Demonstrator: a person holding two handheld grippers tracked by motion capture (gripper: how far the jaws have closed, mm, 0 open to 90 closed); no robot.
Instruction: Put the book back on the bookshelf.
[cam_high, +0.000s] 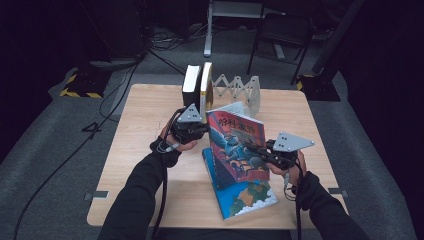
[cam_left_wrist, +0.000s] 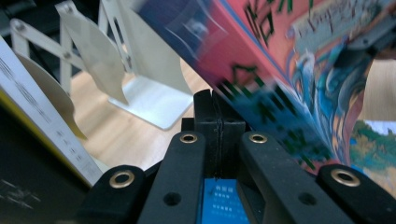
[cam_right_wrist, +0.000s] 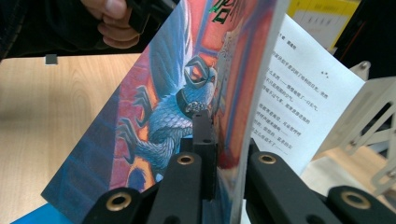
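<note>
My right gripper (cam_right_wrist: 210, 135) has its black jaws clenched on the cover edge of the red-and-blue illustrated paperback book (cam_high: 237, 147), one jaw on the painted front, the other behind it against the printed white page. My left gripper (cam_left_wrist: 215, 116) is shut too, its jaws pinched on the opposite edge of that cover, near the spine. Gripping both sides lets me hold the paperback upright and tilted without it flopping open.

Taking that paperback as my landmark: it hangs above the light wooden table (cam_high: 145, 150), not resting on it, and directly under it lies a second, blue map-covered book (cam_high: 247, 197) flat on the wood. Behind the paperback, toward the table's far edge, stands a white metal accordion-style book rack (cam_high: 240, 90), and just to its left two thick books, one dark and one yellow-edged (cam_high: 197, 85), stand upright side by side. I judge the raised paperback is meant to join those, so I keep it near vertical, facing the rack.
</note>
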